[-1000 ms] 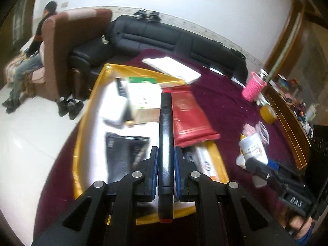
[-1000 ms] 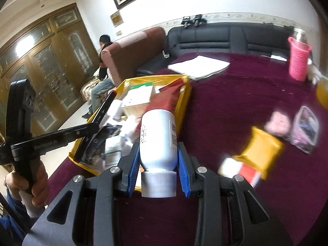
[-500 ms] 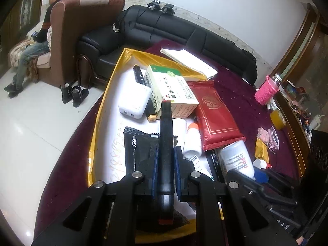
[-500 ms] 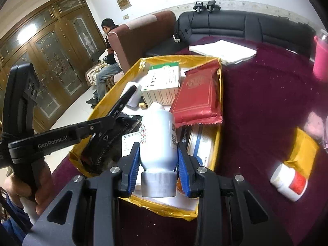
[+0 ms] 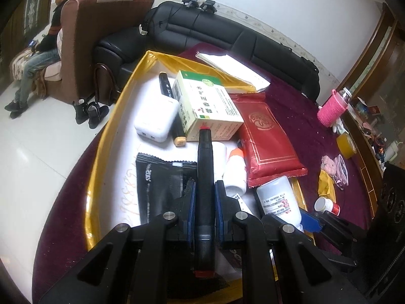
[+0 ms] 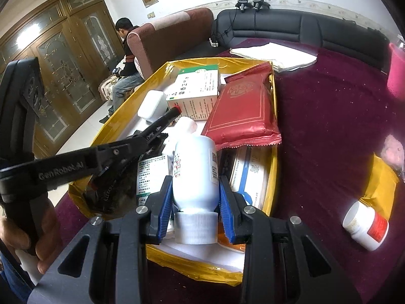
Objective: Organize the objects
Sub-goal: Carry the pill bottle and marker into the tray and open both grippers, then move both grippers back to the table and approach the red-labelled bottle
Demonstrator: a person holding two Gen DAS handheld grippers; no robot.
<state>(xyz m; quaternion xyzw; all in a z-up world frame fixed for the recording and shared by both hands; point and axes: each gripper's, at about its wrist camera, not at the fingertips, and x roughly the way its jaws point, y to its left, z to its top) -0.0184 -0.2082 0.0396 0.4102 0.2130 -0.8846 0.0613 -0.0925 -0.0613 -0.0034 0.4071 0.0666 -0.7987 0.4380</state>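
My left gripper is shut on a black marker with red ends, held over the gold-rimmed tray. My right gripper is shut on a white bottle, cap toward me, low over the tray's near right part. The bottle also shows in the left wrist view. The tray holds a green-and-white box, a red pouch, a white charger, a black packet and small white bottles.
On the maroon cloth right of the tray lie a small red-labelled white bottle, a yellow packet and a pink cup. Papers lie beyond the tray. A black sofa and a seated person are behind.
Both grippers have moved forward and down over the tray with their objects still held. The white bottle now hangs low over the tray's near right part.
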